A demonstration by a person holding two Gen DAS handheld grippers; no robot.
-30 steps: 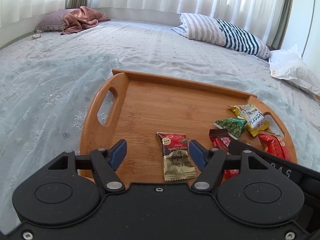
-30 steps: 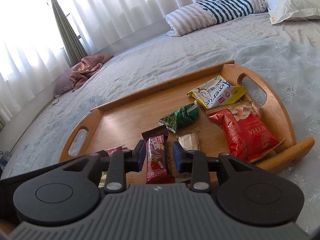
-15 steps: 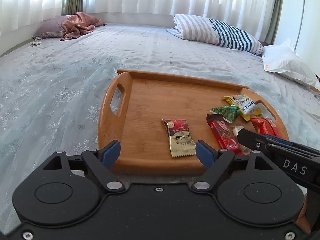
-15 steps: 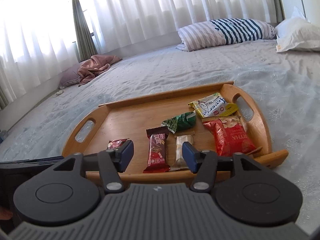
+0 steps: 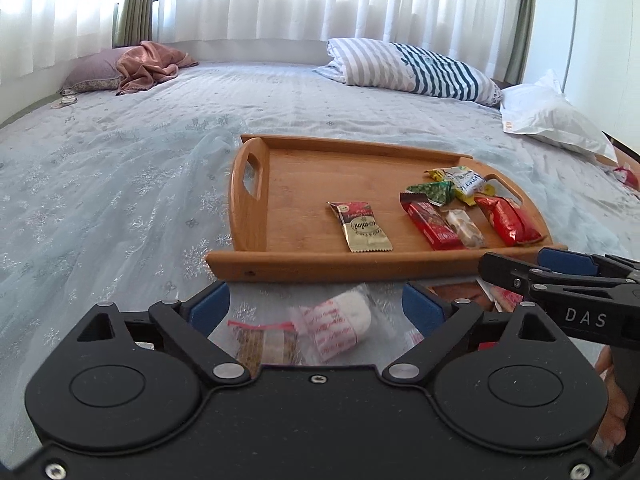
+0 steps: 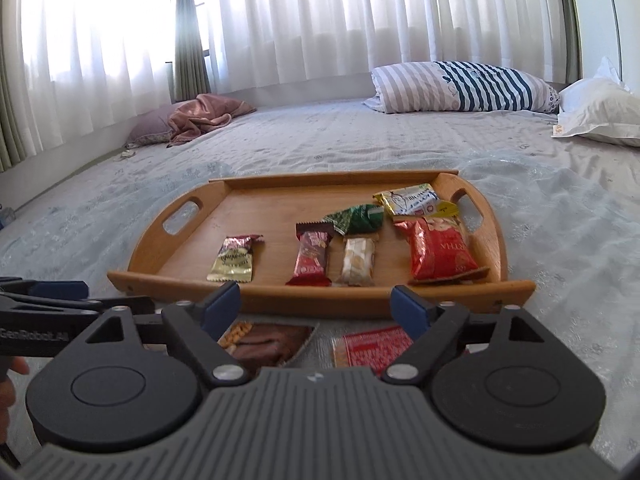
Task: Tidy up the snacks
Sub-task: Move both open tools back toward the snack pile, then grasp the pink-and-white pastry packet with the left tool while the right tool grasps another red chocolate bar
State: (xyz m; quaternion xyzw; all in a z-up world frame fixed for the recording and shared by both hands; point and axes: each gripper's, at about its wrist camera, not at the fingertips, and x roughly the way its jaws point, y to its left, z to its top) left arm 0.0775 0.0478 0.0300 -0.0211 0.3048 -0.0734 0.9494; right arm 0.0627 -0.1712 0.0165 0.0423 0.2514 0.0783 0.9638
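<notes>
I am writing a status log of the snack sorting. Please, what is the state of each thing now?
Left gripper: open, holding nothing.
Right gripper: open, holding nothing.
Wooden tray: six snacks lying flat inside.
Marshmallow bag: on the bed, outside the tray.
Red packet: on the bed, outside the tray.

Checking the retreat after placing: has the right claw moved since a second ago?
Yes. The right claw has backed off the wooden tray toward the camera side, its jaws just opening with nothing between them.
</notes>
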